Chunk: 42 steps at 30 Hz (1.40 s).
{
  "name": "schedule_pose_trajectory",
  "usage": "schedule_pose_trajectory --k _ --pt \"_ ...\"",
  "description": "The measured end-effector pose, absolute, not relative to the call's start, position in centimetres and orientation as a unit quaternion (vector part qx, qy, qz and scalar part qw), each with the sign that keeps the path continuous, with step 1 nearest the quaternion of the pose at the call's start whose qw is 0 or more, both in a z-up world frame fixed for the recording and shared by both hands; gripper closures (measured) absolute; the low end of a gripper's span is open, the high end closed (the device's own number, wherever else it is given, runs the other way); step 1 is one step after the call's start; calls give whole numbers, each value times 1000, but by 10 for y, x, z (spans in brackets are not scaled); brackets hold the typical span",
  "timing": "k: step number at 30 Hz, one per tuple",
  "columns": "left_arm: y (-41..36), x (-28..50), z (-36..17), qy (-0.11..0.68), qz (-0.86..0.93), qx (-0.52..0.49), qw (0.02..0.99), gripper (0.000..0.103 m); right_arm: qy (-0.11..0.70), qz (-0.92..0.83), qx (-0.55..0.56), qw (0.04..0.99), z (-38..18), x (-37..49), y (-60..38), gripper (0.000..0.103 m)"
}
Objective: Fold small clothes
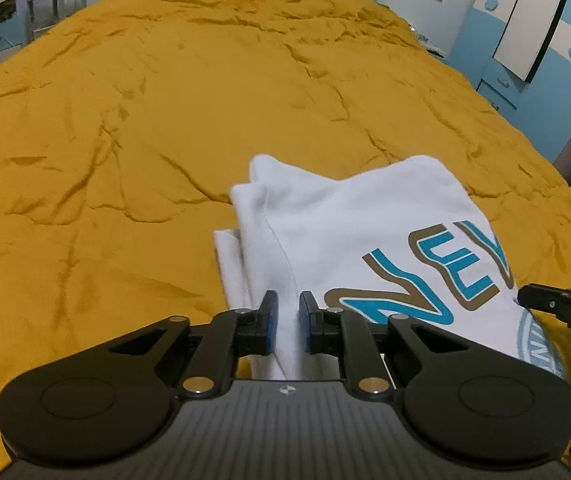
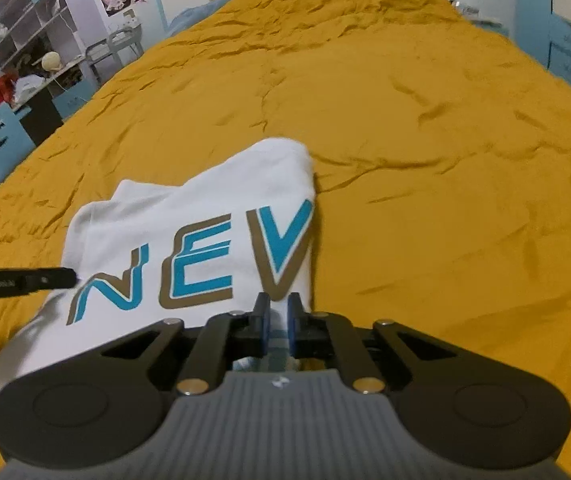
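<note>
On the near part of the bed [image 1: 165, 100] lies a white shirt [image 1: 345, 216], already doubled over, sleeves tucked; at least one further fold appears outstanding. The left gripper [image 1: 288, 316] is nearly closed on the shirt's near left edge. The right gripper [image 2: 278, 316] is likewise pinched on the near right edge. Print reads "NEV" in blue with brown outline; a round emblem is illegible.

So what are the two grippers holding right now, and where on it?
Both hold the white T-shirt by its near edge: left hand-held gripper at the left side, right hand-held gripper at the right side.
</note>
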State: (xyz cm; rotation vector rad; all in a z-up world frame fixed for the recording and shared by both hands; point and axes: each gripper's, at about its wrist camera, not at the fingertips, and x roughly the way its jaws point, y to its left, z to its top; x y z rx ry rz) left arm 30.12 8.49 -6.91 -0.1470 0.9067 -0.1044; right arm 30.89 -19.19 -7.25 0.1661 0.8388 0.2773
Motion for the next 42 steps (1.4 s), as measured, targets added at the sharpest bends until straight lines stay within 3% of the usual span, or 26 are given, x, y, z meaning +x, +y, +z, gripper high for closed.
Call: schedule_pose_trajectory --k 8,11,17,21,33,40,42 --pt "69 255 -37 402 -91 -57 909 85 370 167 80 911 -39 255 -190 93" --pt "60 235 -31 393 -105 -43 912 85 358 187 55 913 -30 230 -181 86" --pt "50 202 -40 397 -102 -9 912 86 350 194 17 916 -31 185 -167 86" --pt "56 192 -56 416 -87 -12 905 87 356 188 -5 915 -42 165 -165 77" --pt "70 194 -101 450 -71 -12 890 85 401 178 -5 899 -105 165 -164 78" --pt "67 193 -84 445 -73 0 893 84 415 175 -20 892 -90 171 -159 77" --pt "66 190 -71 428 -76 4 900 84 419 179 -18 890 -80 173 -160 72"
